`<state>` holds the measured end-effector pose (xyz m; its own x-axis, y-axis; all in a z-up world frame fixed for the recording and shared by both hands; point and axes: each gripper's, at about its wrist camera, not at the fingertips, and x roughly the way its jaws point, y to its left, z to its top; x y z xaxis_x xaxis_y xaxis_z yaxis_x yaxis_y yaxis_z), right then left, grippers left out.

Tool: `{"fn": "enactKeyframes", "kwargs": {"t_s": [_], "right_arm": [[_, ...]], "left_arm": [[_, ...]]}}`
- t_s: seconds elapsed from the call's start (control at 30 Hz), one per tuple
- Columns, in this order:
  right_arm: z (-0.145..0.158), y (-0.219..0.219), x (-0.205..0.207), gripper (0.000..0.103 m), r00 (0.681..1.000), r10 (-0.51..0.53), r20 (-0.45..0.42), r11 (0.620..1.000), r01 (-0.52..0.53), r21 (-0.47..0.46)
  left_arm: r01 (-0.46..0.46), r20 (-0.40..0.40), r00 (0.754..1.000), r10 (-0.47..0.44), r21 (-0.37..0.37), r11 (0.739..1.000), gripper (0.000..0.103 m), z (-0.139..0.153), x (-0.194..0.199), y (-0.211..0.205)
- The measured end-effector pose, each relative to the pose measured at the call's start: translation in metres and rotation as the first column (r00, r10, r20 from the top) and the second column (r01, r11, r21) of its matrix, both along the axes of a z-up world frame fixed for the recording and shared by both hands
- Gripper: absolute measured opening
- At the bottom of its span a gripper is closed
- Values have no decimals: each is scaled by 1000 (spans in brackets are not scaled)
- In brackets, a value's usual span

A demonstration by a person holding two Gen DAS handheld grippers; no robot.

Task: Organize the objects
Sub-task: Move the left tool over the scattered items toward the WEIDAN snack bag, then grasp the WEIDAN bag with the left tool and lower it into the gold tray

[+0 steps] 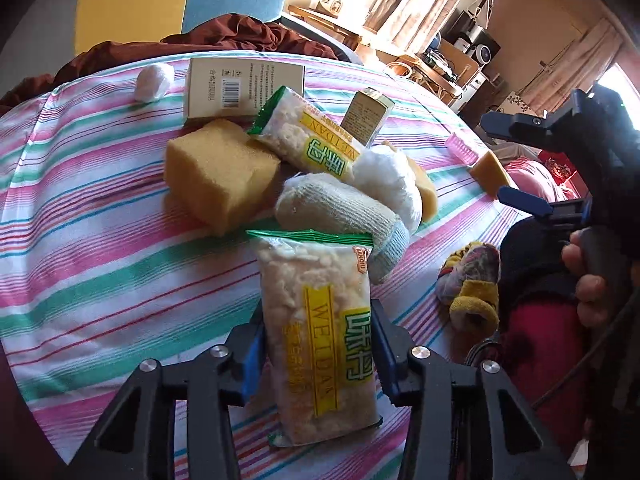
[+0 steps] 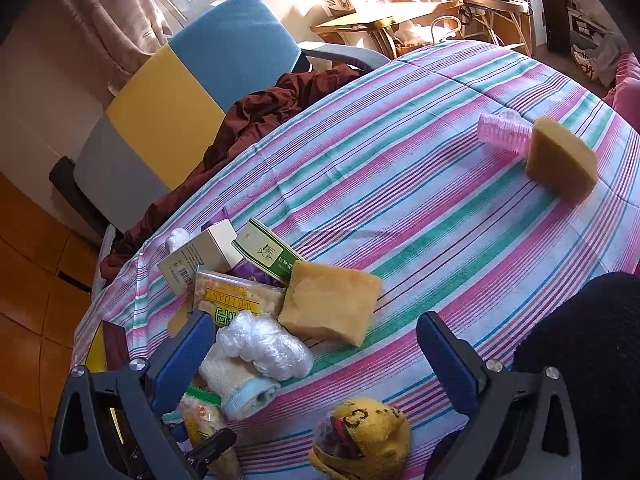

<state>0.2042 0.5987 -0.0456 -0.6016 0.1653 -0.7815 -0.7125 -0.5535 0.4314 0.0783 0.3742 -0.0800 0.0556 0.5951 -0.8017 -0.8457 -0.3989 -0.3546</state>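
Observation:
My left gripper (image 1: 318,334) is shut on a clear snack packet with a yellow label (image 1: 316,332), held just in front of a pile on the striped tablecloth (image 1: 100,248). The pile holds a yellow sponge (image 1: 218,172), a second snack packet (image 1: 308,140), a rolled white sock (image 1: 340,212), a white plastic wad (image 1: 390,184) and two boxes (image 1: 244,86). My right gripper (image 2: 316,340) is open and empty above the cloth, with a yellow sock ball (image 2: 362,436) below it. The same pile shows in the right wrist view: sponge (image 2: 332,306), sock (image 2: 240,384).
A pink hair roller (image 2: 506,136) and another sponge (image 2: 560,164) lie at the far right of the table. A small white ball (image 1: 154,80) sits at the far edge. A chair with dark red cloth (image 2: 256,120) stands behind the table.

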Motion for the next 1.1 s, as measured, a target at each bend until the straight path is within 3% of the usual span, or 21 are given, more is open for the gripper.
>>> {"fn": "enactKeyframes", "kwargs": {"t_s": [0.13, 0.23, 0.37, 0.47, 0.7, 0.9, 1.1], "right_arm": [[-2, -1, -4, 103, 999, 5, 33, 1000, -5, 6], [-2, -1, -4, 103, 999, -4, 53, 1000, 4, 11], [-3, -2, -6, 103, 996, -10, 87, 1000, 9, 20], [-2, -7, -20, 103, 990, 36, 136, 998, -43, 49], [5, -11, -76, 97, 975, 107, 192, 980, -136, 144], [-10, 6, -115, 92, 967, 116, 227, 966, -163, 202], [-26, 9, -126, 71, 952, 143, 271, 960, -201, 197]], "left_arm": [[-24, -9, 1000, 24, 1, 1000, 46, 2, -3, -25], [-44, -64, 997, 43, -14, 999, 45, 0, -4, -36], [-62, -110, 992, 61, -13, 998, 44, -2, -7, -31], [-63, -162, 985, 59, -20, 998, 45, -5, -4, -24], [-78, -104, 992, 77, -6, 997, 45, -7, -12, -25], [-86, -81, 993, 86, 7, 996, 45, -8, -13, -24], [-95, -69, 993, 96, 21, 995, 45, -8, -14, -23]]}}
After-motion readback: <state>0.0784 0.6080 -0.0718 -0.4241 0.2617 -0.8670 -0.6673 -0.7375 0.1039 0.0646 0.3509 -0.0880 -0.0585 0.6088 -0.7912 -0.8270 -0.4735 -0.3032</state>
